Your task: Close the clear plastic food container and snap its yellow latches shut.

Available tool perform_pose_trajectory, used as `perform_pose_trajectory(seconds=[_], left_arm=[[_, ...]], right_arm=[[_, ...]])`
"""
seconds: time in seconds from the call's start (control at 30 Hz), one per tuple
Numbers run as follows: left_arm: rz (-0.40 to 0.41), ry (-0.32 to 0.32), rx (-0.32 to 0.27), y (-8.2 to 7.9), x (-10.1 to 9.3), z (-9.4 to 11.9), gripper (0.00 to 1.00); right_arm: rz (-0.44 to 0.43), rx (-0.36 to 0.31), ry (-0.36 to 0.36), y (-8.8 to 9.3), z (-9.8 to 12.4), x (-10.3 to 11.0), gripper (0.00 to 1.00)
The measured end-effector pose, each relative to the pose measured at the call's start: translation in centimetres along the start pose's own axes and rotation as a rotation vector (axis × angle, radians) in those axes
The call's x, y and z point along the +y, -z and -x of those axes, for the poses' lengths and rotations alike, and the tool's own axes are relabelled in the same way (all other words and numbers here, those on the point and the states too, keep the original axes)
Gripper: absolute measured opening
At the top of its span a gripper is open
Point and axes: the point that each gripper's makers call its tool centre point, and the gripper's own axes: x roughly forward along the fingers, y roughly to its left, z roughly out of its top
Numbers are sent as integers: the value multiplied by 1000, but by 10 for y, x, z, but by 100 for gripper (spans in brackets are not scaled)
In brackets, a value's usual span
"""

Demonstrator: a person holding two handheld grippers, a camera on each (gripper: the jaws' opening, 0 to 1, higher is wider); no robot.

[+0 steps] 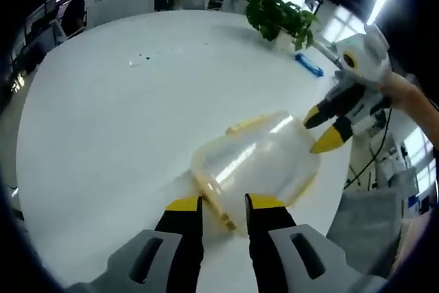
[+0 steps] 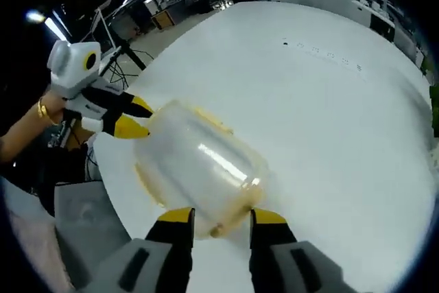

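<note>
The clear plastic food container (image 1: 257, 159) lies on the white round table (image 1: 103, 114), its lid on and pale yellow trim around the rim. My left gripper (image 1: 224, 204) stands open at its near end, a yellow latch (image 1: 218, 205) lying between the jaws. In the right gripper view the container (image 2: 199, 159) runs away from my right gripper (image 2: 223, 216), which is open with the container's end latch (image 2: 221, 228) between its jaws. Each gripper appears at the far end in the other's view: the right gripper (image 1: 322, 128) and the left gripper (image 2: 136, 118).
A potted green plant (image 1: 280, 15) and a blue object (image 1: 309, 64) stand at the table's far edge. The container sits close to the table's edge (image 2: 113, 190), beyond which are a grey chair and cables. People and desks fill the background.
</note>
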Motion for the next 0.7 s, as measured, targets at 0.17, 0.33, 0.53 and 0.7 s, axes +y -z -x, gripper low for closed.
perform_pose_trajectory(seconds=[0.17,0.33,0.53,0.7], left_arm=[[-12,6,18,0,0,-1,21],[-10,3,48,1,-1,-5,20],[29,19,10,2,1,-3,19],[31,14,-1,1,2,-3,17]], right_arm=[[14,30,9,0,0,0,28],[38,33,-6,-1,-1,3,26],[42,3,-22,1,0,2,25],[36,18,-39,2,-1,0,25]])
